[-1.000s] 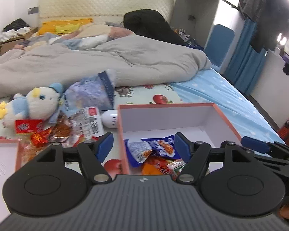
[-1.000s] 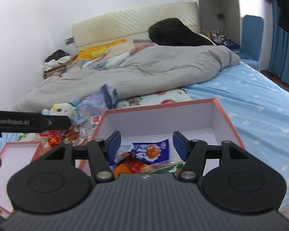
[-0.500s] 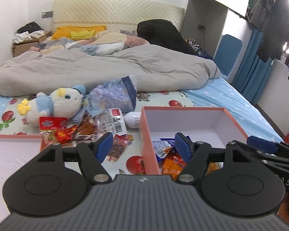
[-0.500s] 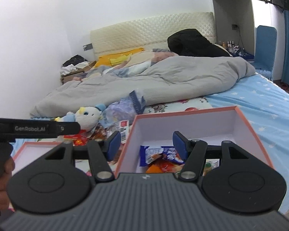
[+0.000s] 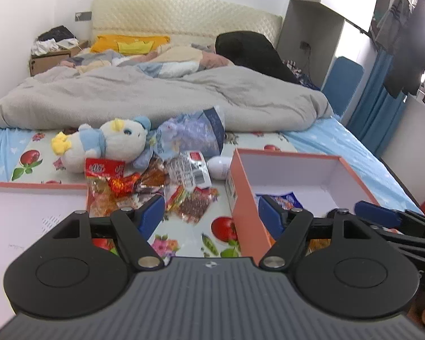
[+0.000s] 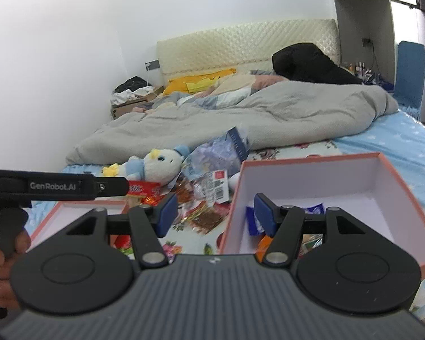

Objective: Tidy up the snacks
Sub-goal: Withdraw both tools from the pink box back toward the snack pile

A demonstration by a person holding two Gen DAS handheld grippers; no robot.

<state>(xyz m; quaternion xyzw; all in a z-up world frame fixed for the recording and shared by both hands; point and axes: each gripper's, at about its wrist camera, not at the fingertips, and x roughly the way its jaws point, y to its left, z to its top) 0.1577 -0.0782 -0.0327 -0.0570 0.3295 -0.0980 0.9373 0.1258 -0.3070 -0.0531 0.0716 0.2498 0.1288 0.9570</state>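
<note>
Holding both grippers, left gripper [image 5: 211, 212] and right gripper [image 6: 212, 212], spread and empty, we are facing the snack pile [image 5: 167, 187] lying along the bed's [image 5: 354, 153] near edge, left of the orange box [image 5: 242, 198].

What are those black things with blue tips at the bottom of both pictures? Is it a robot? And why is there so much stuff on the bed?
No robot. A person holds two grabbing tools, one per hand, each with a camera looking along its two fingers. One picture comes from the left gripper, the other from the right gripper. The right view also shows the left tool and the hand holding it.

Both grippers are open and hold nothing.

On the bed lies a pile of snack packets, a plush toy behind it, and a bluish bag. To the right stands an orange box with a few snacks inside. On the left lies a shallow orange tray, perhaps its lid.

The job is putting the snacks away tidily.
</note>
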